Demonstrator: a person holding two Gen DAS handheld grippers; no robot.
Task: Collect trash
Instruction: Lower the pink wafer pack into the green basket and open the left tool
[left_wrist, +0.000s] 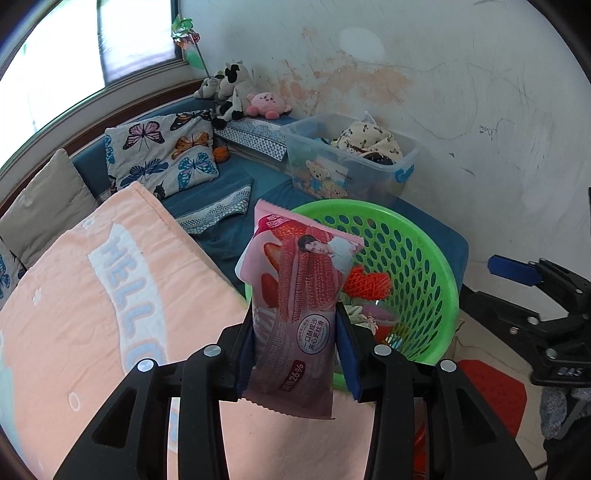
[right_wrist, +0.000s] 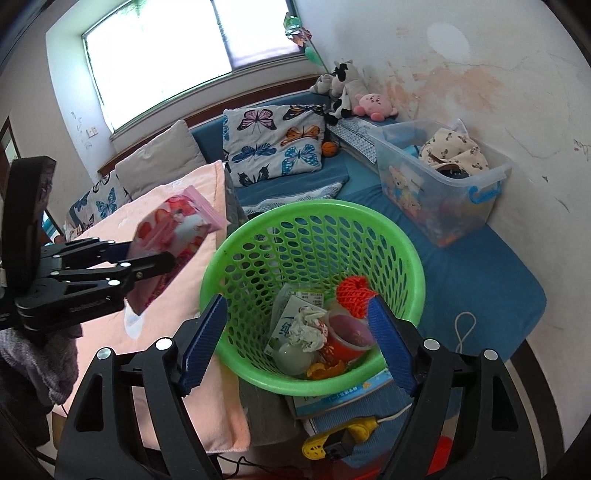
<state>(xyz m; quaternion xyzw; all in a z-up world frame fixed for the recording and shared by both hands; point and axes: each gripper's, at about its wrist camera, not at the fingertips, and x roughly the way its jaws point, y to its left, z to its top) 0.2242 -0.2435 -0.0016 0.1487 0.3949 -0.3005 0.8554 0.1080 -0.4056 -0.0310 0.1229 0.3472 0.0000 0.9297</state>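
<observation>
My left gripper (left_wrist: 295, 350) is shut on a pink strawberry snack wrapper (left_wrist: 295, 295), which stands upright between its blue pads. The right wrist view shows the same wrapper (right_wrist: 173, 229) in the air over the peach blanket, left of the green perforated basket (right_wrist: 314, 218). The basket (left_wrist: 417, 266) sits on the blue mattress edge and holds an orange foam net (right_wrist: 354, 291), a red cup (right_wrist: 347, 332), crumpled tissue (right_wrist: 306, 328) and other scraps. My right gripper (right_wrist: 299, 343) hangs open over the basket's near rim, nothing between its fingers.
A peach blanket (left_wrist: 92, 295) covers the bed at the left. A clear storage box (right_wrist: 443, 177) with clothes stands behind the basket by the wall. Butterfly cushions (right_wrist: 273, 140) and plush toys (right_wrist: 347, 88) lie at the back. A yellow object (right_wrist: 340, 439) and cables lie on the floor.
</observation>
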